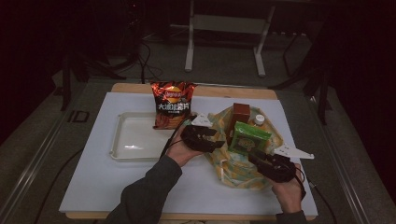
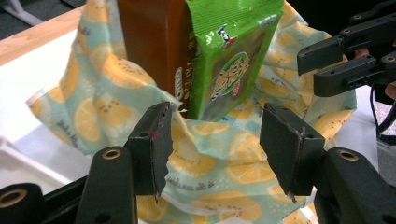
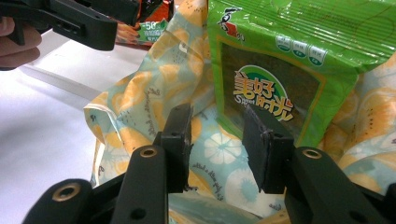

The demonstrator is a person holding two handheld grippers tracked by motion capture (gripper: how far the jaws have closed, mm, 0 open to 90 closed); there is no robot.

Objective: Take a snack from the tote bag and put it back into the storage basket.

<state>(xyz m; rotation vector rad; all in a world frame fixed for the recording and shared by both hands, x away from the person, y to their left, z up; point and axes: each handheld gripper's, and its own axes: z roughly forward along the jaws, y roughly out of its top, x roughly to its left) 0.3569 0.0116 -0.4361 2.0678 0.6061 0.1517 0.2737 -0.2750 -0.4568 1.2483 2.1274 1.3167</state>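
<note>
Emptying the lemon-print bag (image 1: 243, 170) at centre right of the high view looks like the step in hand (chips bag (image 1: 171, 104) already stands by the tray (image 1: 122, 154)). Both the left gripper (image 2: 215, 140) and right gripper (image 3: 217, 140) are spread, pinching nothing; next, I judge, the right must close on the green packet (image 3: 285, 70) standing in the bag

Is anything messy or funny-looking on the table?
Yes: the lemon-print cloth bag lies crumpled and slumped open. The green snack packet and brown carton lean in it, tilted. The red chip bag stands upright by the white tray. Nothing looks spilled or torn.
</note>
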